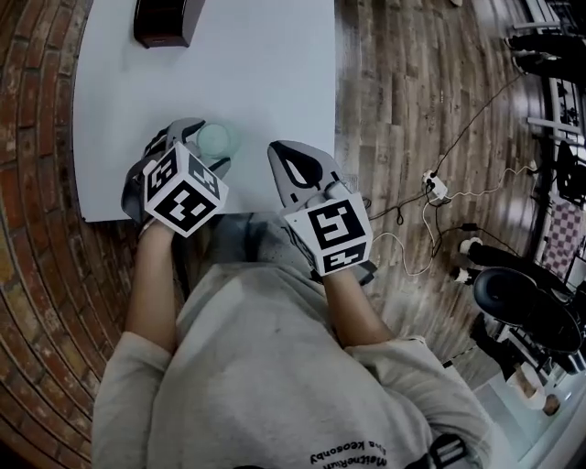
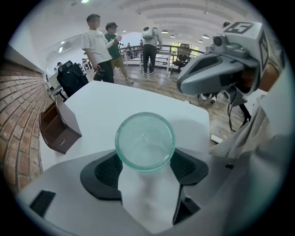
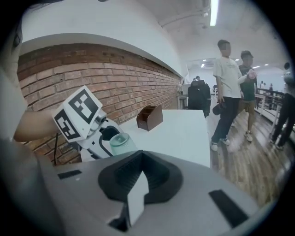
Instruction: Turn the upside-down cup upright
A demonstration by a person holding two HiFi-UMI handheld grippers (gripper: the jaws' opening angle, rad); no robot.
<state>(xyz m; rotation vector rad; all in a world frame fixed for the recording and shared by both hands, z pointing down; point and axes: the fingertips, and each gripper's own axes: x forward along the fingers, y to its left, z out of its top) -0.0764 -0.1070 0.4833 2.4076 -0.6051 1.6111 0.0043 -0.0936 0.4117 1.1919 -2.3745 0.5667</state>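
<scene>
The white table (image 1: 275, 73) lies below me, with brick floor on one side of it and wood floor on the other. A brown box (image 1: 165, 23) sits at its far end, well apart from my hands. Beyond it, in the gripper views, people (image 2: 99, 48) stand in the room.

My right gripper (image 1: 291, 167) hangs over the table's near edge, just beside the left one. Its jaws are together with nothing between them.

My left gripper (image 2: 145, 168) points steeply down at the near part of the table. Its jaws are closed around the cup (image 1: 215, 140), a dark pad against each side.

The cup is pale green and see-through, held with one round end up. I cannot tell whether that end is base or mouth, nor whether the lower end touches the table.
</scene>
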